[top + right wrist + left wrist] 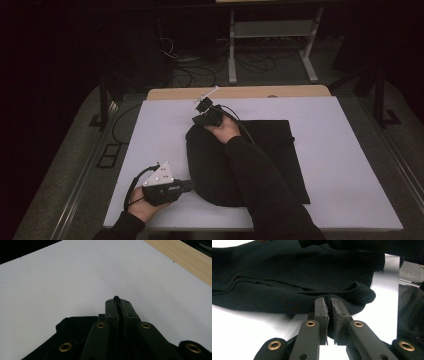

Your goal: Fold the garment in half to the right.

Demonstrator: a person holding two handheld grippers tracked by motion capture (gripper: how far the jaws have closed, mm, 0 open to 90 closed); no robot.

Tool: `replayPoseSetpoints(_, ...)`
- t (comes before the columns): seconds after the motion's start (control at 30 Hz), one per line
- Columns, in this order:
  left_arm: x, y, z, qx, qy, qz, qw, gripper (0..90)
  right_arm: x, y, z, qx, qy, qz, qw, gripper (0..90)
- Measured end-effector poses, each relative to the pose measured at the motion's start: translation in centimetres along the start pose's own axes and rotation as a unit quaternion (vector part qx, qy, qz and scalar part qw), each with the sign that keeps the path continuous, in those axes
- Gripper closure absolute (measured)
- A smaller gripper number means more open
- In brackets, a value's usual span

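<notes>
Black fabric is what both tongs have to do with. The right tongs sit at the far left corner of the dark garment, and in the right gripper view their jaws are pressed together with a small nub of black cloth poking out between the tips, so they look clamped on that corner. Beyond them lies only the bare white desk and, farther off, its wooden edge.

The left tongs are at the near left edge of the garment. In the left gripper view the jaws stand nearly together, with a thin slit between the pads, and a rolled lip of cloth lies just past their tips; whether any cloth is caught between them I cannot tell, though it looks as if they are at the edge and not on it.

The garment lies flat in the middle of the desk, its long axis running from the person toward the far side. Its right half is a neat dark rectangle, while its left half is bunched and rounded under the right forearm. Both tongs are therefore on the same left side, one far, one near, and the cloth stretches away to their right. By my judgement, any fold or pull would carry that left edge rightward across the rest.
</notes>
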State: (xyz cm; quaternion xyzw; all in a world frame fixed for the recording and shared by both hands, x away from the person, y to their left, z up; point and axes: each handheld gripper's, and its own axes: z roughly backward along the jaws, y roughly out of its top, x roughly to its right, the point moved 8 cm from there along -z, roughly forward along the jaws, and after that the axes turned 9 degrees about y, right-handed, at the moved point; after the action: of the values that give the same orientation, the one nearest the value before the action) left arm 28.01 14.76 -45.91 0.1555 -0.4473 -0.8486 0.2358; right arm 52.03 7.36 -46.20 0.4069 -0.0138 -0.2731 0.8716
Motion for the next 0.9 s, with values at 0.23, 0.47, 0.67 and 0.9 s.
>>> replayPoseSetpoints(0.23, 0.1, 0.3, 0.1, -0.001, 0.004, -0.012, 0.9999, 82.2, -0.2, -0.2, 1.0, 0.006, 0.007, 0.006, 0.9999, 84.2)
replayPoseSetpoints(0.47, 0.6, 1.4, -0.1, 0.006, 0.003, -0.026, 0.9997, 82.1, 0.0, 0.0, 3.3, 0.030, 0.009, 0.004, 0.9995, 84.2)
replayPoseSetpoints(0.67, 1.2, 2.5, -0.7, 0.006, -0.005, -0.041, 0.9991, 82.2, 0.7, -0.1, 5.2, 0.047, 0.011, -0.003, 0.9988, 84.2)
replayPoseSetpoints(0.9, 2.5, 4.5, -1.6, 0.017, -0.019, -0.060, 0.9979, 82.2, 1.8, -0.4, 7.6, 0.070, 0.016, -0.019, 0.9972, 84.1)
